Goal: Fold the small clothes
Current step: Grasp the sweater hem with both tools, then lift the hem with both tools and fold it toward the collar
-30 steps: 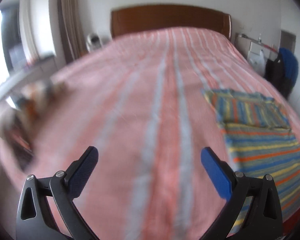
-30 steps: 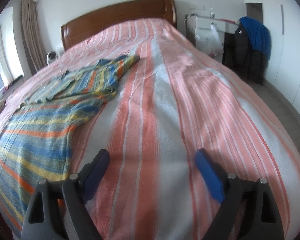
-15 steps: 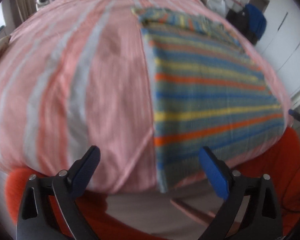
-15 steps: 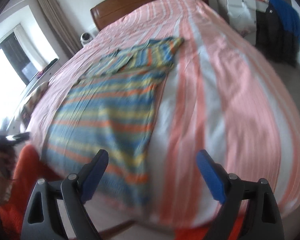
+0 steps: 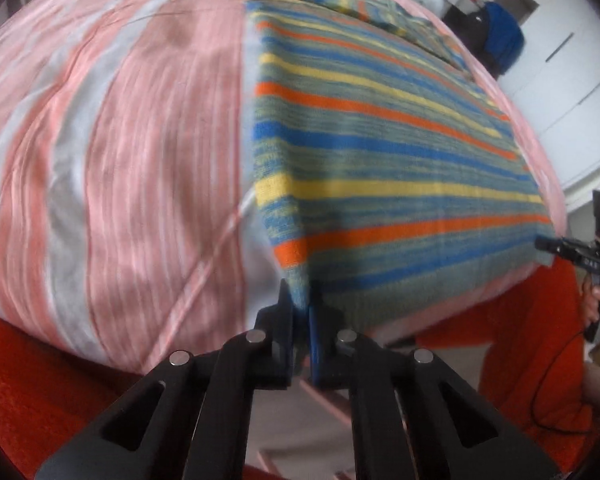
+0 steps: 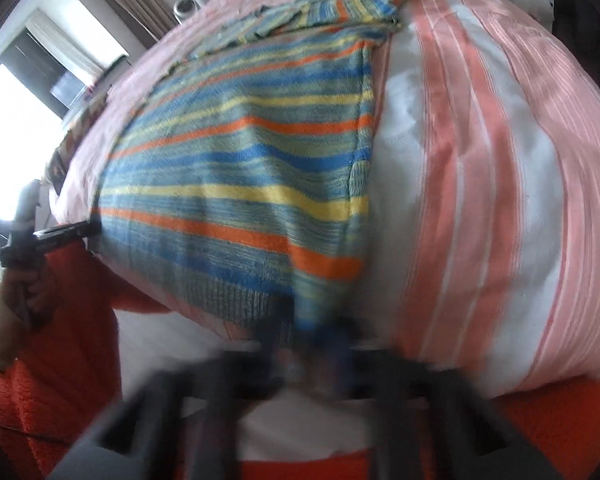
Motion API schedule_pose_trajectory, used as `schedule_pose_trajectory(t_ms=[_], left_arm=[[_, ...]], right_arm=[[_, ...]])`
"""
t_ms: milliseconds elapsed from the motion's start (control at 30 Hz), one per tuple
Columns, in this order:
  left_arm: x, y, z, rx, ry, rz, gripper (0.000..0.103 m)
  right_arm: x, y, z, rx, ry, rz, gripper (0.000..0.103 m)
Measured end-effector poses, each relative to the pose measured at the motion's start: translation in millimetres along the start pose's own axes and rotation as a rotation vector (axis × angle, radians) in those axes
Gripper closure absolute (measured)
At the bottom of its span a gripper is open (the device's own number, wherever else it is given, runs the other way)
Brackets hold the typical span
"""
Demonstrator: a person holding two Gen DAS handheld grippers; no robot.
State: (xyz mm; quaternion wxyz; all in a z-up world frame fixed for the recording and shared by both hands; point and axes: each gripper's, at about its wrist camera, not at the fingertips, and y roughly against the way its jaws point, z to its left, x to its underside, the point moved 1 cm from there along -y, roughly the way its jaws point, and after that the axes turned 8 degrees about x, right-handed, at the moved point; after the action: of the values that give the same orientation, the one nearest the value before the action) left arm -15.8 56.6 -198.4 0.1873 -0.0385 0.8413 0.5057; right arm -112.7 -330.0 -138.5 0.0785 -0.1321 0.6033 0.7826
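In the left wrist view, the left gripper point(image 5: 300, 312) is seen pressed together on the near left hem corner of the striped sweater point(image 5: 400, 152), which is pinched between the two fingers and drawn up into a small ridge just ahead of them. Beyond the fingertips the garment is spread flat across the pink striped bedspread point(image 5: 120, 140), with the sleeves and neck bunched at the far end. The other gripper is made out far to the right, at the opposite hem corner.

In the right wrist view, the right gripper point(image 6: 308, 332) is heavily blurred; its fingers appear drawn together on the near right hem corner of the striped sweater point(image 6: 240, 168), though the contact itself is smeared. The garment stretches away ahead and to the left of it, and the bedspread point(image 6: 480, 160) lies bare to the right.

No fold of the body is shown as made yet. Both bottom corners are judged to be taken, so the work is at its start: the hem remains to be carried toward the far end and the result smoothed.
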Motion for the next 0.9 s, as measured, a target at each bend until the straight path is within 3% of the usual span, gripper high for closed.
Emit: schedule_pose_trajectory(t_ms=[300,467,833,900], left_arm=[[9,45,0,0.076,0.009,-0.048,0.102],[16,57,-11,0.072,-0.039,-0.056,0.102],[36,70,5,0.090,0.008,-0.014,0.102],[29,77,7,0.108,0.032,-0.034,0.102]], right_arm=[[1,41,24,0.051,0.061,-0.055,0.099],[7,53,26,0.061,0.068,-0.064,0.099],[37,63,26,0.028,0.035,-0.031,0.099],[39,63,23,0.014,0.012,-0.023,0.099]])
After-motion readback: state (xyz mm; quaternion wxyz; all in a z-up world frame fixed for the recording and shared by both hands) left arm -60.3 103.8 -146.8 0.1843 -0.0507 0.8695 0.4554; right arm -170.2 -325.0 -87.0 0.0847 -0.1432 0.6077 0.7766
